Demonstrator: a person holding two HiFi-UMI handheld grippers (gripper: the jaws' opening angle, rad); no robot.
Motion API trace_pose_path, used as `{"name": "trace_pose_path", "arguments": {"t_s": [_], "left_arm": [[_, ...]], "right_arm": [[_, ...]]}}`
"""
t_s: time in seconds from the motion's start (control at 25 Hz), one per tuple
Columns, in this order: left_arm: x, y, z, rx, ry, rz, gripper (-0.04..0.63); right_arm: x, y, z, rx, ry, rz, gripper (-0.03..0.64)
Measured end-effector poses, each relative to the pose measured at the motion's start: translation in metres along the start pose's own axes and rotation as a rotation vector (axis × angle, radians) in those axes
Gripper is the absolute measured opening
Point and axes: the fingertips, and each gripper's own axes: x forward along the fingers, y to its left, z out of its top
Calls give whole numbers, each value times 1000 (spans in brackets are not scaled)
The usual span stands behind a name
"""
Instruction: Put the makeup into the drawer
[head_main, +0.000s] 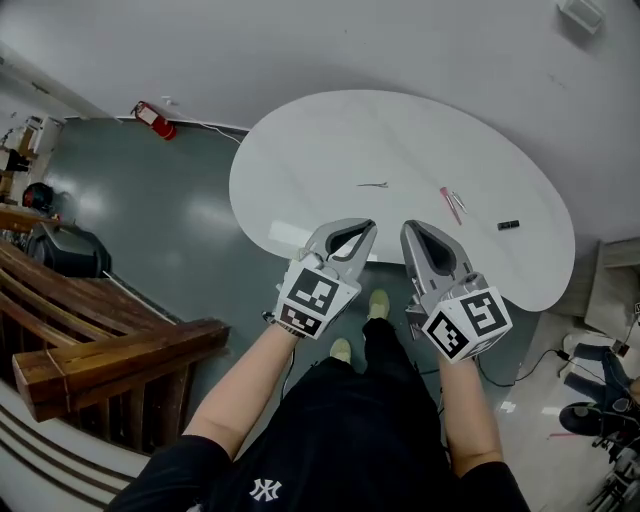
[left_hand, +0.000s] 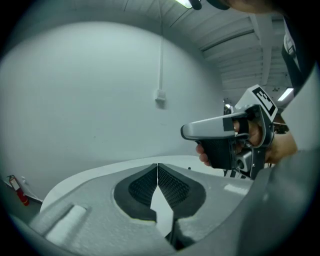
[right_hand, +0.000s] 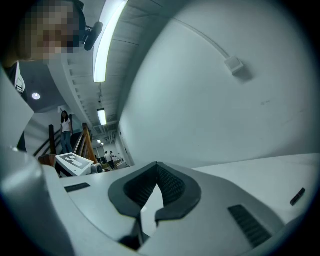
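On the white oval table (head_main: 330, 150) lie a few small makeup items: a thin dark stick (head_main: 373, 185), a red pencil (head_main: 450, 206), a silvery piece (head_main: 459, 201) beside it and a small black piece (head_main: 508, 225). No drawer shows in any view. My left gripper (head_main: 366, 228) (left_hand: 158, 166) hangs over the table's near edge, shut, with nothing between its pads. Close to its right, my right gripper (head_main: 409, 228) (right_hand: 157, 165) is also shut and holds nothing. Both sit well short of the items. The left gripper view shows the right gripper (left_hand: 225, 137) held in a hand.
A wooden stair railing (head_main: 100, 350) runs along the lower left, with a black bag (head_main: 68, 250) beyond it. A red fire extinguisher (head_main: 153, 119) lies on the floor by the wall. Cables and equipment (head_main: 600, 400) crowd the floor at the right. Distant people (right_hand: 66, 131) stand by the stairs.
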Motion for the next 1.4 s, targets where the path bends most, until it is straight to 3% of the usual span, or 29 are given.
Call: {"name": "trace_pose_path", "arguments": {"t_s": [0.24,0.44,0.64,0.72,0.8,1.4], "left_arm": [[68,24,-50,17,133,22,11],[106,60,-82,43,196,49,11],[142,66,-109,115,229,-31,19],[154,70,-125,150,262,-68,72],[164,76,-143,184,299,-91,83],[202,105,-211,352,481,-153,86]], "right_arm": [[33,-62,-42,53,90,36,15],[66,-95,-68,97,124,36,15],[80,-129,-92,143,158,5,15],[87,-137,-102,152,172,0,15],[95,-143,-111,155,188,-2,15],[117,-171,-145,162,268,-14,15]]}}
